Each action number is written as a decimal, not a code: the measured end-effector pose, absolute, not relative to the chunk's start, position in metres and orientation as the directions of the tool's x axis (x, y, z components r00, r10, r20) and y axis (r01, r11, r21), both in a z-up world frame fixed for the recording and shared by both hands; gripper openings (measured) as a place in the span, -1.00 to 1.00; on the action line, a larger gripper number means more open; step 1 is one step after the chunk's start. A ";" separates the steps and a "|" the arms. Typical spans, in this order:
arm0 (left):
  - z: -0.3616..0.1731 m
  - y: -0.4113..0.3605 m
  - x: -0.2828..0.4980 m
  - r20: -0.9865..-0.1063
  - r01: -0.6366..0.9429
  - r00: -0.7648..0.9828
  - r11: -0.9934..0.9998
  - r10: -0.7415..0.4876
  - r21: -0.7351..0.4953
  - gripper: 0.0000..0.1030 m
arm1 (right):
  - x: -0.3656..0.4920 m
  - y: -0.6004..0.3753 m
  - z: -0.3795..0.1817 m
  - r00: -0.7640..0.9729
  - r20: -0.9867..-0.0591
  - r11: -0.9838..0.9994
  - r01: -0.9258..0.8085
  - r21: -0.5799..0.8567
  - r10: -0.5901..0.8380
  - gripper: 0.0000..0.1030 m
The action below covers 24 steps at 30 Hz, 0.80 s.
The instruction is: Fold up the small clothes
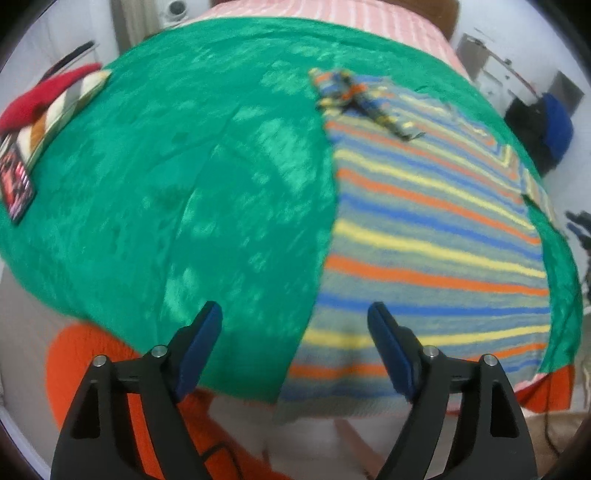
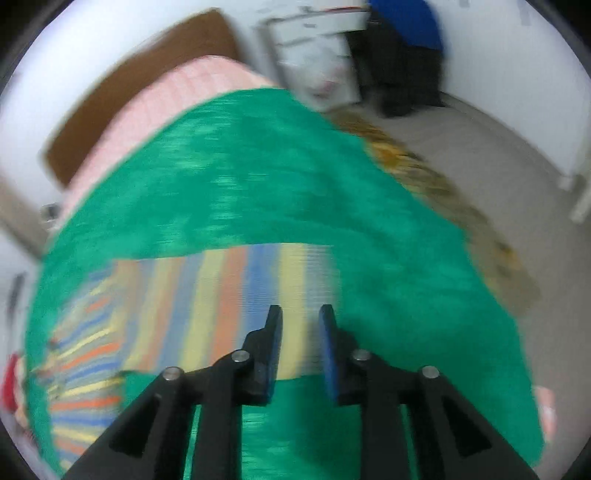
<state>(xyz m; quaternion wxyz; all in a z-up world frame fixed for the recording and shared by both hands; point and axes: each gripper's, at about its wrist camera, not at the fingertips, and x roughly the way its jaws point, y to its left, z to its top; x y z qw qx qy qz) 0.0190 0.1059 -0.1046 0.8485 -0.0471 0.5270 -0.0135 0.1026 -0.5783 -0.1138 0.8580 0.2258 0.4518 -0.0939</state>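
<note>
A striped knit garment (image 1: 424, 236) in blue, orange, yellow and grey lies flat on a green blanket (image 1: 184, 184), its near hem hanging over the bed's front edge. My left gripper (image 1: 295, 314) is open and empty, above the near hem at the garment's left edge. In the blurred right wrist view the same garment (image 2: 229, 295) lies on the green blanket (image 2: 295, 184). My right gripper (image 2: 301, 314) hovers over its near right edge with the jaws partly open and nothing between them.
A red and striped pile of clothes (image 1: 51, 99) and a dark packet (image 1: 16, 181) sit at the blanket's far left. A pink striped sheet (image 1: 332, 18) lies beyond. An orange cloth (image 1: 110, 369) hangs below the bed edge. Floor and furniture (image 2: 399, 55) lie to the right.
</note>
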 end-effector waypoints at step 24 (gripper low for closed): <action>-0.137 -0.028 0.252 -0.918 0.504 0.387 0.853 -0.086 0.132 -0.84 | -0.046 -0.445 -0.137 0.648 -0.761 0.947 0.217 0.238 0.043 0.04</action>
